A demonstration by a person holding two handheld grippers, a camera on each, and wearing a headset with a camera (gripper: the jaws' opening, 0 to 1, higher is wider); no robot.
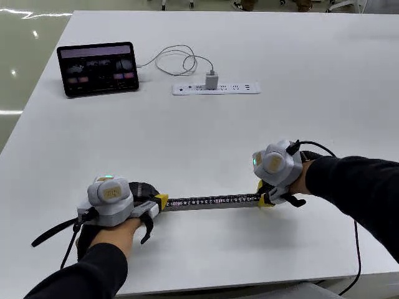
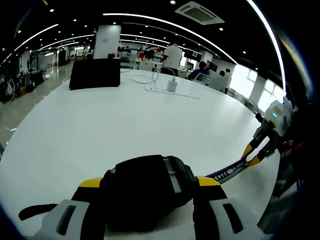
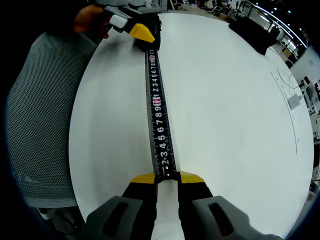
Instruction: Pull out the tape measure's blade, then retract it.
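The right gripper view alone shows the blade (image 3: 159, 115) numerals, its tip pinched in the right gripper (image 3: 166, 178)'s narrow jaws. The left gripper view shows the left gripper (image 2: 150, 182)'s jaws clamped wide around the tape measure case (image 2: 147, 195) on the table (image 1: 249, 143).

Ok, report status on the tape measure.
Left gripper shut on case. Right gripper shut on blade at tip. Blade out along table. Tablet, power strip well clear.

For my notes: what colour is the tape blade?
The blade is black with white numerals; right gripper view.
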